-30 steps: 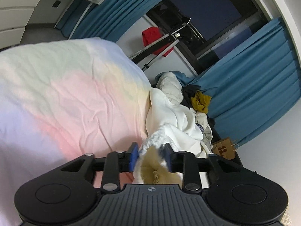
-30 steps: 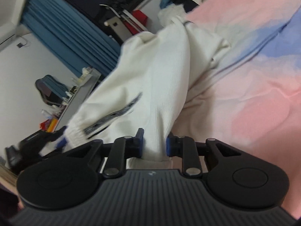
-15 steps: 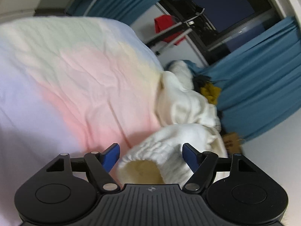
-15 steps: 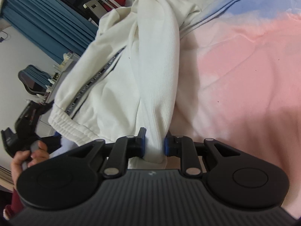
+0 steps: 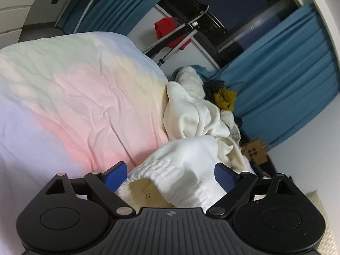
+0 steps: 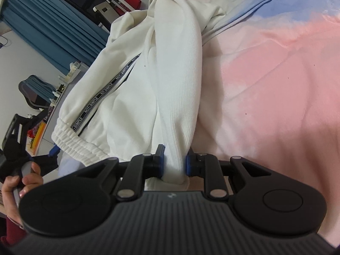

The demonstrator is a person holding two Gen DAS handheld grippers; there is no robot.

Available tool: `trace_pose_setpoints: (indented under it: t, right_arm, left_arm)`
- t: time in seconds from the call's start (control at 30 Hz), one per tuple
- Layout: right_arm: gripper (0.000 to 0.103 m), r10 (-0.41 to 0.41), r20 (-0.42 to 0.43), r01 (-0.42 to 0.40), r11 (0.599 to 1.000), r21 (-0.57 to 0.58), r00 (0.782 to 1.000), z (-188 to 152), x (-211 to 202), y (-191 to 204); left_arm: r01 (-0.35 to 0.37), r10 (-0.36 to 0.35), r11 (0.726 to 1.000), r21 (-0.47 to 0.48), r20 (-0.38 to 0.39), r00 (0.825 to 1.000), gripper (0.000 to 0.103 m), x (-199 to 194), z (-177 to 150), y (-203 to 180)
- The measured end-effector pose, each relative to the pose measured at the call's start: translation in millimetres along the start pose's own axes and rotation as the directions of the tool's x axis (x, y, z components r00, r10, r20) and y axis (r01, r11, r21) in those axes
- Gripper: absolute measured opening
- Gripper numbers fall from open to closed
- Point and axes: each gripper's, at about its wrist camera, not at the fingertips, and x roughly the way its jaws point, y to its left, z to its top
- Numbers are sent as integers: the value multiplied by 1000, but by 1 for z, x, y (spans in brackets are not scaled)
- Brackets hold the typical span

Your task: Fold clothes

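Garment [image 6: 170, 80]: left gripper [image 5: 170, 175] fingers, clamped a second ago, are opening, hem loose between them; right gripper [image 6: 174, 162] stays clamped. Hem placed.

"NOT·SIMPLE" along garment's black stripe [image 6: 106, 91]

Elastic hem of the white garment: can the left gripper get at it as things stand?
Probably yes: the hem lies between the left gripper's opening jaws, nothing blocking it.

Blue curtains [image 5: 282, 80] w/ dark window [image 5: 233, 2], white wall, office chair [image 6: 31, 93] by desk
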Motion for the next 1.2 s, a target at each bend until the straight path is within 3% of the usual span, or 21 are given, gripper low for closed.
trace_pose_setpoints:
  t: [0.17,0.23,0.33,0.5,0.57,0.6,0.63,0.7,0.77,0.9,1.0,1.1,1.2]
  right_arm:
    - [22,-12,14,12,1000,-2,1000,-2,1,0]
    - [22,-17,26,18,1000,-24,1000,-4,0,3]
    - [22,-13,40,15,999,-39,999,-6,-3,4]
    - [22,-14,47,16,999,-41,999,-7,-4,4]
    - [22,-11,52,13,999,-43,999,-7,-4,5]
    - [22,-8,56,10,999,-44,998,-7,-5,5]
    - [22,-2,60,4,999,-43,998,-7,-5,6]
    - [22,24,75,-22,999,-32,997,-9,-7,11]
    - [22,57,92,-56,998,-18,994,-12,-9,16]
    - [22,258,160,-275,957,90,953,-26,-11,35]
    - [22,376,151,-395,911,122,914,-37,5,70]
    - [20,477,93,-484,871,84,874,-49,33,121]
    - [19,554,23,-554,831,54,832,-57,73,172]
  left_arm:
    - [-34,38,995,93,-40,998,95,9,-5,-8]
    - [-69,74,991,117,-41,996,92,12,-4,-6]
    - [-100,103,992,76,-24,994,90,12,1,4]
    - [-55,59,997,45,-93,994,86,19,1,12]
    - [-76,85,994,80,-111,990,74,22,-1,9]
    - [-99,110,990,96,-110,988,48,23,-2,8]
    - [-95,105,991,92,-111,988,29,24,2,7]
    - [-85,94,993,83,-114,989,16,25,9,6]
    - [-77,86,993,85,-98,992,14,23,20,3]
    - [9,-6,998,61,-53,999,13,3,79,1]
    - [21,-21,997,79,-7,1000,13,-18,139,1]
    - [4,-10,993,121,48,999,13,-37,191,-3]
    - [-98,80,976,197,96,992,13,-40,232,3]
